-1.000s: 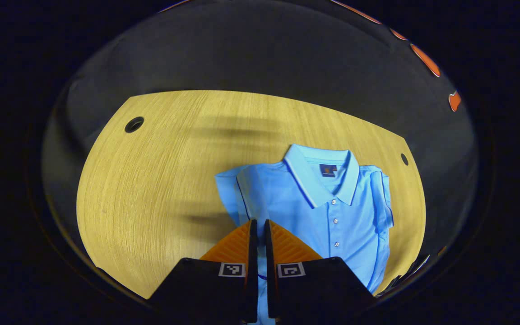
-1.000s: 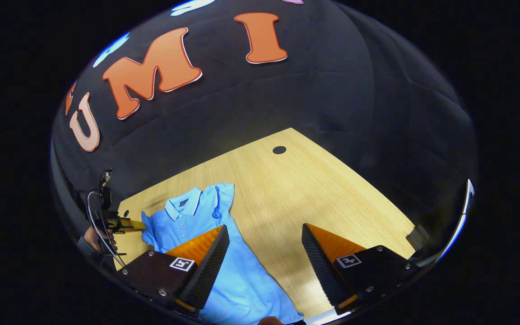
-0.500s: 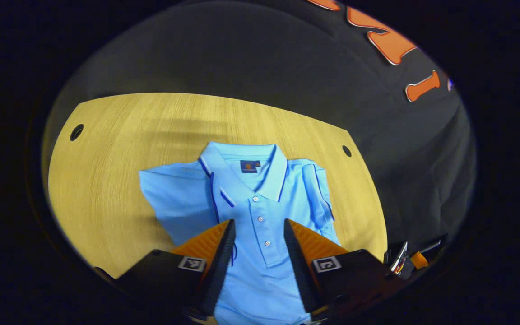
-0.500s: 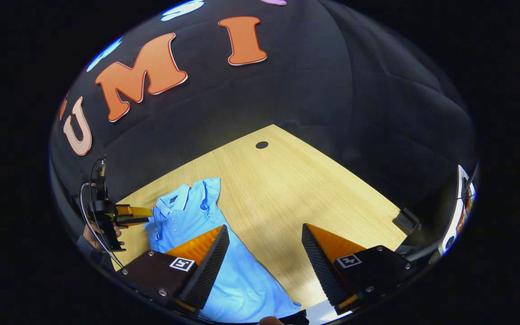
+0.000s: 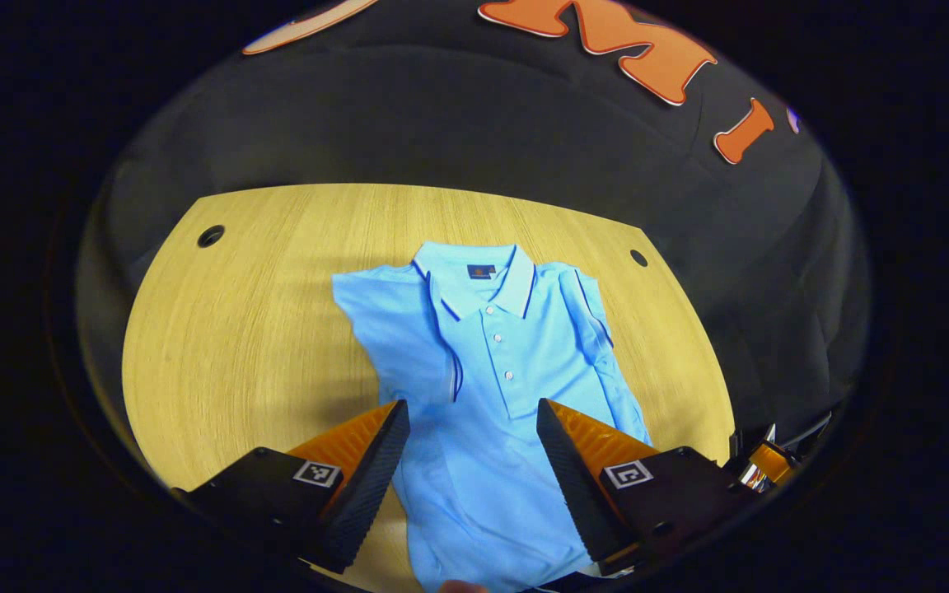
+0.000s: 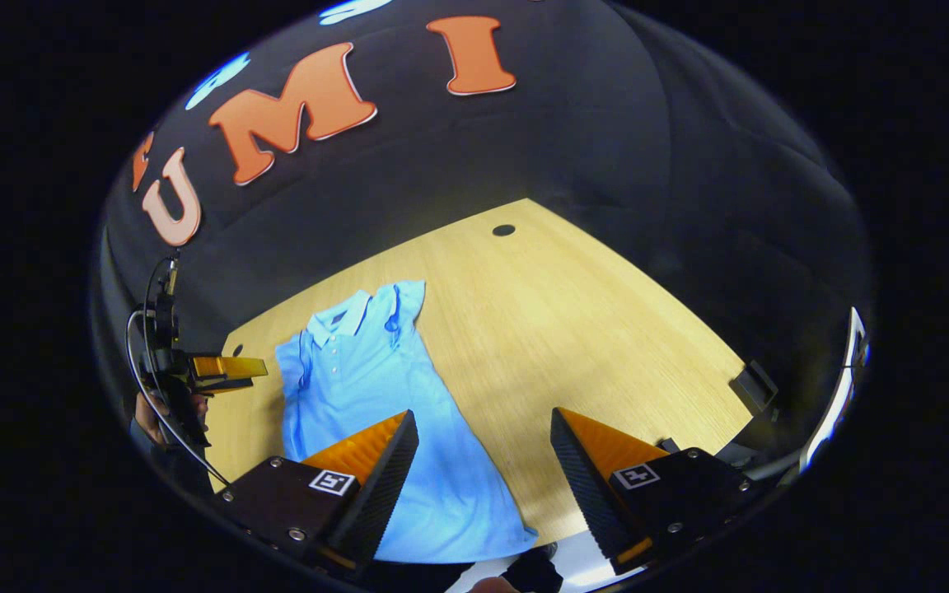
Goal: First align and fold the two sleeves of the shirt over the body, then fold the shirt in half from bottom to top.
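Premises: a recording booth, not a home. Black cloth wall point(image 5: 409, 107) encloses a light wood-grain tabletop point(image 5: 260, 313) on all visible sides. The tabletop has round cable holes point(image 5: 211, 236) near its far corners, as on an office desk. Lighting falls on the tabletop alone; the surroundings are dark.

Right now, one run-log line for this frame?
stage: sleeves folded, bottom fold pending | shirt: flat on table | left gripper: open, above shirt | right gripper: open, holding nothing
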The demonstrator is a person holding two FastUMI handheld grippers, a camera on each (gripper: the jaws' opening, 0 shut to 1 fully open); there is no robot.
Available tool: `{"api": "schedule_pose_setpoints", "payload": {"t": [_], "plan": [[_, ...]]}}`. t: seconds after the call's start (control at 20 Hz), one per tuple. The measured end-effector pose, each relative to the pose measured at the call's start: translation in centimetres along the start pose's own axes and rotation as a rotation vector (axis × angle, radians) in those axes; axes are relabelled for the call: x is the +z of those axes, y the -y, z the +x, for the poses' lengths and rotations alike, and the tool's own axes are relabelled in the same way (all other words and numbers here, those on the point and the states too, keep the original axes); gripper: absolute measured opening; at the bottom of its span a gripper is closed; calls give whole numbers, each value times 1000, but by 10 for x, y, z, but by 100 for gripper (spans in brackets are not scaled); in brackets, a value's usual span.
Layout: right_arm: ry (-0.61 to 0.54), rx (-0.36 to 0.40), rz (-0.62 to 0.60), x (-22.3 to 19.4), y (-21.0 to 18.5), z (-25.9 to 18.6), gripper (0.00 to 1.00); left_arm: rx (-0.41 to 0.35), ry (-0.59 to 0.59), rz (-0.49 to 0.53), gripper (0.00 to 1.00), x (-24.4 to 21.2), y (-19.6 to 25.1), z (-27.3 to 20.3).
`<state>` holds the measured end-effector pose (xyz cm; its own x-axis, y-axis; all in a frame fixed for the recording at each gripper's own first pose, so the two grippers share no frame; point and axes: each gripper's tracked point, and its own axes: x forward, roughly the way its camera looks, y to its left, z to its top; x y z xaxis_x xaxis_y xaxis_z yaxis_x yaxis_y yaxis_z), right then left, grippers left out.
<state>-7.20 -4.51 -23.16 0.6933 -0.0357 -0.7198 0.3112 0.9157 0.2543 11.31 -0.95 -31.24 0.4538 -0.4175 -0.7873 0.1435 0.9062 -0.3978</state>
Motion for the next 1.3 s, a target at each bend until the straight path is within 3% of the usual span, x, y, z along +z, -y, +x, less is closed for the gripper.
{"api": "schedule_pose_setpoints", "payload": {"t": [0.3,0.75,1.05,1.15,1.3], "plan": [[-85,82,-102,-51,7,-8,98,52,12,-19,100,-92,4,-60],[-150,150,-221,-102,8,-8,98,114,-23,-44,100,-215,-4,-107],[-227,155,-253,-148,9,7,98,167,-40,69,100,-278,-19,-108],[-246,154,-294,-160,11,11,98,157,-20,94,100,-287,-17,-104],[-263,148,-356,-174,12,17,98,219,17,144,100,-291,-31,-97]]}}
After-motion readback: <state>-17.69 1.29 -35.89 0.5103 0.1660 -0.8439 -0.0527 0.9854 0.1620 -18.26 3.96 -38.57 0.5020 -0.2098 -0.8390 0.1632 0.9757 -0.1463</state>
